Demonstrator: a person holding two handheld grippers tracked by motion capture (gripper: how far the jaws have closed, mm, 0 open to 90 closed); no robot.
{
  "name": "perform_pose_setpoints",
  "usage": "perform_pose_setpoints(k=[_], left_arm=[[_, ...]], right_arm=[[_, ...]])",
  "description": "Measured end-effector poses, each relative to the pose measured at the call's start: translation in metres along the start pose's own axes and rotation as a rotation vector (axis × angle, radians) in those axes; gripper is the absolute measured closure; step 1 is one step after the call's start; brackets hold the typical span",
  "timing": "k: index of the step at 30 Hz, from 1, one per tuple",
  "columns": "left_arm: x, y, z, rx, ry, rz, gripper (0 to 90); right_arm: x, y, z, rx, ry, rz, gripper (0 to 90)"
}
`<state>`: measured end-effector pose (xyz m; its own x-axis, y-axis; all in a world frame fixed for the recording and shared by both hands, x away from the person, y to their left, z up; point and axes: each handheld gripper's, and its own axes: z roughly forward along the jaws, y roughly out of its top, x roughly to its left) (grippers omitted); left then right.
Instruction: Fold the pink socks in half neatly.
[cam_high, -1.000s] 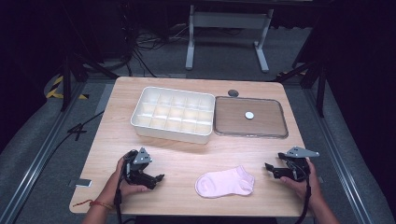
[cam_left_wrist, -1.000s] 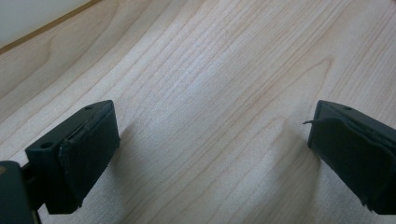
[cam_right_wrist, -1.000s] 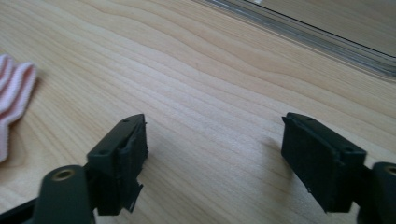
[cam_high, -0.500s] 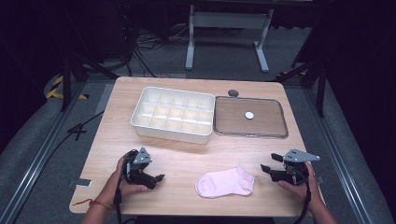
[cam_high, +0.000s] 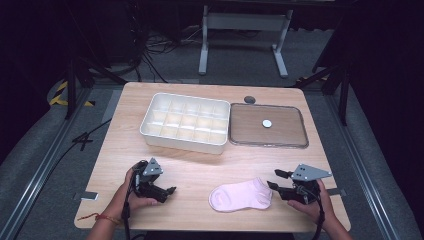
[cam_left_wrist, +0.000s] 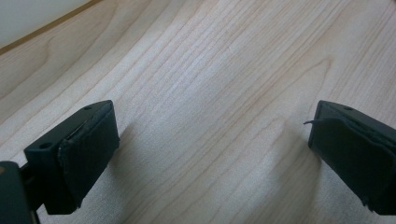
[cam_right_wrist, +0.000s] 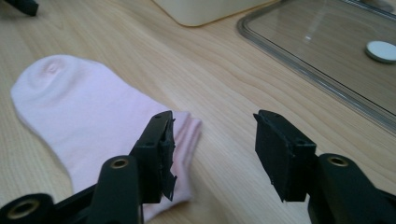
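Now the right gripper is sitting closer to the pink sock than it was a second ago. It was out by the table's right edge, and it has slid in toward the sock's open cuff end. Its jaws have just been closing from wide to about half way. They are not pinching anything yet. In the right gripper view, one jaw is hanging over the cuff of the sock and the other is over bare wood, so nothing is lying squeezed between them.

The sock is lying flat on the wooden table, near the front edge, between the two hands. It has not moved.

The left gripper is resting in the same spot on the table, left of the sock and apart from it. Its fingers are spread wide over bare wood, holding nothing.

Behind the sock, the white divided box is sitting empty, with its clear lid lying flat beside it.

I think the right hand is getting ready to grab the cuff. The sock is probably going into the box after that.
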<state>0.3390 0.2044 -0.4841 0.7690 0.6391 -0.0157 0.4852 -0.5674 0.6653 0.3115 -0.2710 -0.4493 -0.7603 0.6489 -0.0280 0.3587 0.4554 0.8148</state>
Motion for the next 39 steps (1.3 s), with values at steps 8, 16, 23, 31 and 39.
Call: perform_pose_setpoints(k=[8,16,23,31,39], left_arm=[[0.000,0.000,0.000,0.000,0.000,0.000,2.0],[0.000,0.000,0.000,0.000,-0.001,0.000,1.9],[0.000,0.000,0.000,0.000,0.000,0.000,1.9],[0.000,0.000,0.000,0.001,0.000,0.000,1.9],[-0.001,0.000,0.000,0.000,0.004,-0.003,1.9]], right_arm=[[0.020,0.007,0.013,0.008,0.072,-0.045,55.2],[0.041,0.015,0.024,0.013,0.142,-0.104,68.4],[0.056,0.017,0.037,0.041,0.193,-0.151,77.5],[0.065,0.011,0.049,0.092,0.233,-0.191,78.7],[0.074,0.011,0.059,0.118,0.254,-0.204,79.2]])
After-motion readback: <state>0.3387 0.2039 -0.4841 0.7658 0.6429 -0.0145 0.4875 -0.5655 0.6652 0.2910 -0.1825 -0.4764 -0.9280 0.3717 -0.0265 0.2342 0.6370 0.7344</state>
